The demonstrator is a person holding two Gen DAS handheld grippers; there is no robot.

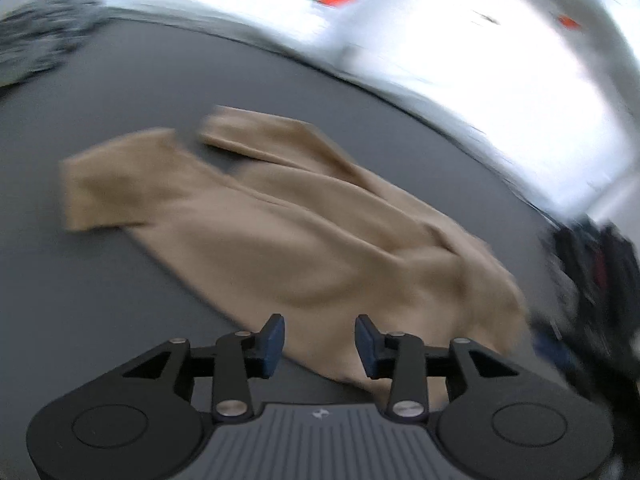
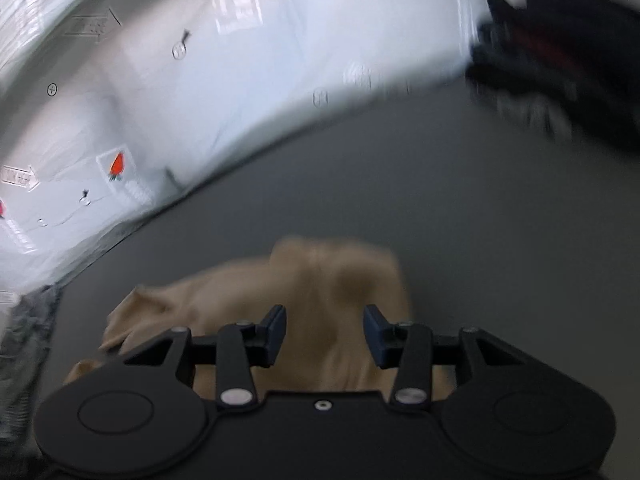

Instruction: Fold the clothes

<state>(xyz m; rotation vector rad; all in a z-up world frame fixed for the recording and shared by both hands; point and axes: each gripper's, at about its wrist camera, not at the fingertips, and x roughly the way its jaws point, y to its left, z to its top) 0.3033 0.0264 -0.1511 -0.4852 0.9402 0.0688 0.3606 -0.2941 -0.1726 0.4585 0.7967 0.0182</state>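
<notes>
A tan garment [image 1: 280,220] lies spread on the dark grey table [image 1: 120,100], its two short ends pointing toward the far left. My left gripper [image 1: 320,346] hovers over the garment's near edge, jaws apart, with nothing pinched between the blue pads [image 1: 274,344]. In the right wrist view the same tan garment [image 2: 332,280] lies bunched just beyond my right gripper [image 2: 325,336]. Its jaws also stand apart, and the cloth shows behind the gap, not clamped. Both views are motion-blurred.
A patterned grey cloth pile [image 1: 36,44] lies at the table's far left. A dark heap with red in it [image 1: 592,272] sits at the right edge, also seen as the dark heap [image 2: 560,60] at upper right. White plastic sheeting [image 2: 160,100] lies beyond the table edge.
</notes>
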